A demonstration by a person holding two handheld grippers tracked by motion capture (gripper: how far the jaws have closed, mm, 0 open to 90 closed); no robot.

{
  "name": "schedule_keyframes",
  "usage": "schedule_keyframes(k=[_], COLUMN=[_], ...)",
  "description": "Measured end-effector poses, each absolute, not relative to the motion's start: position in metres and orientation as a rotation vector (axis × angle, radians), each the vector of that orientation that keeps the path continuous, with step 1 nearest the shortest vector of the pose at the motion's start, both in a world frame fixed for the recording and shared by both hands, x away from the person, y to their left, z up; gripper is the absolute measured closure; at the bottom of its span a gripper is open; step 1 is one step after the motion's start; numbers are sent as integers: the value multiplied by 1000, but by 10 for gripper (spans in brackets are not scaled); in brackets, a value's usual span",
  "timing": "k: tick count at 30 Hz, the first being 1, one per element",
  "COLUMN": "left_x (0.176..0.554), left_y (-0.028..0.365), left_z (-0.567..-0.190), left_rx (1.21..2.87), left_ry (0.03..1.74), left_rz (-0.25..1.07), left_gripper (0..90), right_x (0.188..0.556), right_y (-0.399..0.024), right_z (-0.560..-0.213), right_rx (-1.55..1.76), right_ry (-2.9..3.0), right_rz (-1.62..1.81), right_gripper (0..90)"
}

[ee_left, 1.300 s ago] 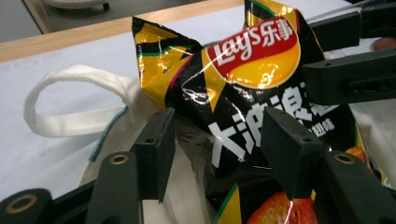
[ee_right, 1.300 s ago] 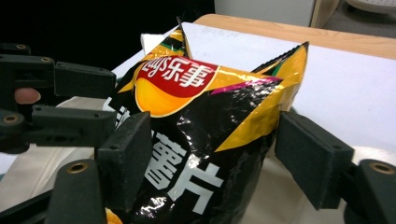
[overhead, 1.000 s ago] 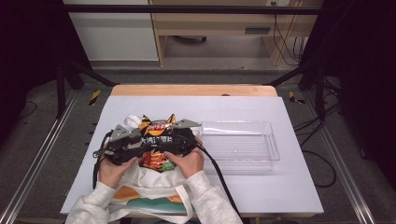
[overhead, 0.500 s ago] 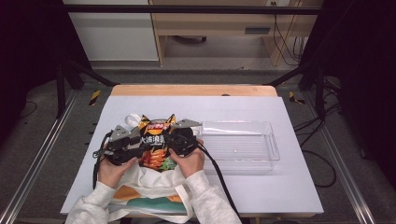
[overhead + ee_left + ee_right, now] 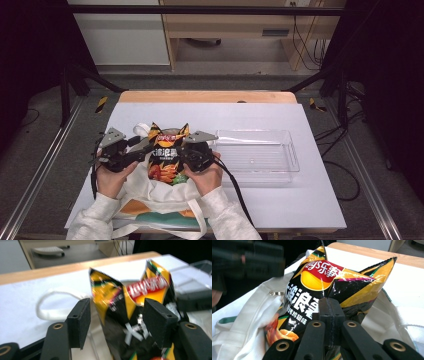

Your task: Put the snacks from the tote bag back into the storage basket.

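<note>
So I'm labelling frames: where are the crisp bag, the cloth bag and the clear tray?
crisp bag (image 5: 319,277), right gripper view, red logo.
cloth bag (image 5: 145,192), high view, white front.
clear tray (image 5: 295,155), high view, right rim.

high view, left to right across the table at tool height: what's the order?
Left tool → chip bag → right tool → clear tray.

Clear plastic tray (image 5: 260,159) on table (image 5: 320,210)
</note>
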State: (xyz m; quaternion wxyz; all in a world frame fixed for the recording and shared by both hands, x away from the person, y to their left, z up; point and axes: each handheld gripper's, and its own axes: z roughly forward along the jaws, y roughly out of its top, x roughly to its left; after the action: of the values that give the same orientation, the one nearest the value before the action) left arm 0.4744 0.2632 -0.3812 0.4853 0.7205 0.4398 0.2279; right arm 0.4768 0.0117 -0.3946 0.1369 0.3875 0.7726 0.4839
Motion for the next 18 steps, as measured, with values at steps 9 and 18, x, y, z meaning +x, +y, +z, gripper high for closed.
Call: schedule_keyframes(k=[9,18], left_x=[505,514], left_y=[259,254], left_z=[-366,-381], left_rx=[1739,1807], left_ry=[1082,1126], left_rz=[580,534], left_gripper=[422,611], right_x=[471,469], right_y=[10,10], right_z=[-393,-394], right_rx=[1092,1066], right_ry=[2242,2239], right_rz=[1400,1397], right_gripper=[900,900])
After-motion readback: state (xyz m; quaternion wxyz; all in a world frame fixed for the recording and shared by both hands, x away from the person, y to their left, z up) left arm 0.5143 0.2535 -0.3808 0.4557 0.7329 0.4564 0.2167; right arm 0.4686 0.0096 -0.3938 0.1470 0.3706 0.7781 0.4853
